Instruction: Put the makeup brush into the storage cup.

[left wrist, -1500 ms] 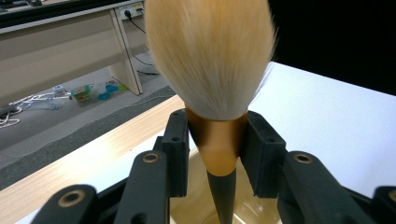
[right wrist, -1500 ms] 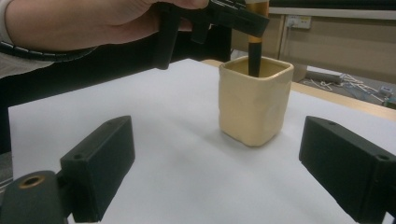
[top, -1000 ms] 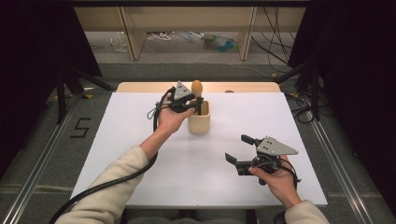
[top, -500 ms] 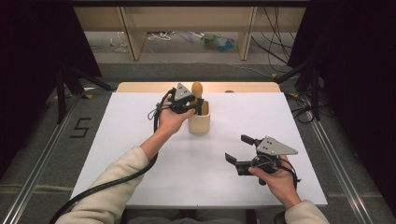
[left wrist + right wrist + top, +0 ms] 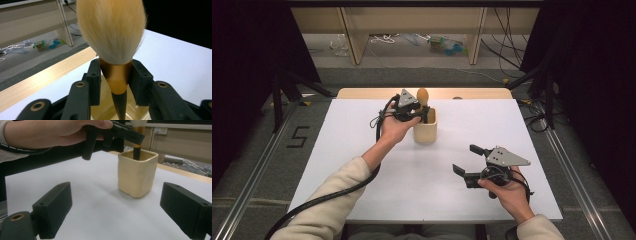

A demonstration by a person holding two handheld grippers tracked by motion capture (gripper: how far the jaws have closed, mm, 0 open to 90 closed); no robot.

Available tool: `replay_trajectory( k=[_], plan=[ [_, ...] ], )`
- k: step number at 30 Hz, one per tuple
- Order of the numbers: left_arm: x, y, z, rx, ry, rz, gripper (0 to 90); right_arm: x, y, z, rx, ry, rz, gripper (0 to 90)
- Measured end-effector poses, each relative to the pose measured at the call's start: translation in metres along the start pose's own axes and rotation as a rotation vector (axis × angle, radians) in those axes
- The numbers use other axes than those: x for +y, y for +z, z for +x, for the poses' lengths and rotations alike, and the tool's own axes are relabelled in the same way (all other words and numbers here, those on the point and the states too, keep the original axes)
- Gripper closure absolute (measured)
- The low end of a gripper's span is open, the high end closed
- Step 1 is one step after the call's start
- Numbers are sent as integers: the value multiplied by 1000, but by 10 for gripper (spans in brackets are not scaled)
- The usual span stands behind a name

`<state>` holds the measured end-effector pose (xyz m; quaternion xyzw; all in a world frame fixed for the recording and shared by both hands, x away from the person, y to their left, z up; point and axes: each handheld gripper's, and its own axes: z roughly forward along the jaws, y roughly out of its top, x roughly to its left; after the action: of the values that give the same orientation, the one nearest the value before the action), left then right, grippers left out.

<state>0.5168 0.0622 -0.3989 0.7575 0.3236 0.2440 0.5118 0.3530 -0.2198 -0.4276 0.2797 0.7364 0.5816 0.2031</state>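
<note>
A makeup brush [image 5: 112, 32] with pale bristles and a gold collar stands bristles-up, its black handle [image 5: 136, 152] down inside a cream square cup [image 5: 425, 129] at the table's back centre. My left gripper [image 5: 418, 108] is shut on the brush's gold collar [image 5: 116, 77] just above the cup's mouth; in the right gripper view the cup [image 5: 137, 173] is ahead with the left gripper [image 5: 130, 135] over it. My right gripper [image 5: 468, 160] rests at the front right, jaws open and nothing between them, pointing toward the cup.
The white table top [image 5: 342, 145] has a wooden strip [image 5: 362, 93] along its back edge. Beyond it are shelf legs, cables and small litter [image 5: 447, 45] on the floor. Black curtains stand at both sides.
</note>
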Motion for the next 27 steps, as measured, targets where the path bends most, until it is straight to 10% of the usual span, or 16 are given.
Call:
replay_trajectory(
  k=[5,8,12,27],
  plan=[
    [0,0,0,-17,-35,-4,622,0,0,0,2,2,-1,116],
    [4,-3,3,34,-119,-21,238,0,-1,0,0,2,5,116],
    [5,-13,10,62,-110,-55,77,0,0,0,4,8,0,116],
    [-4,-49,16,48,-81,-88,39,0,0,1,9,36,10,116]
  ],
)
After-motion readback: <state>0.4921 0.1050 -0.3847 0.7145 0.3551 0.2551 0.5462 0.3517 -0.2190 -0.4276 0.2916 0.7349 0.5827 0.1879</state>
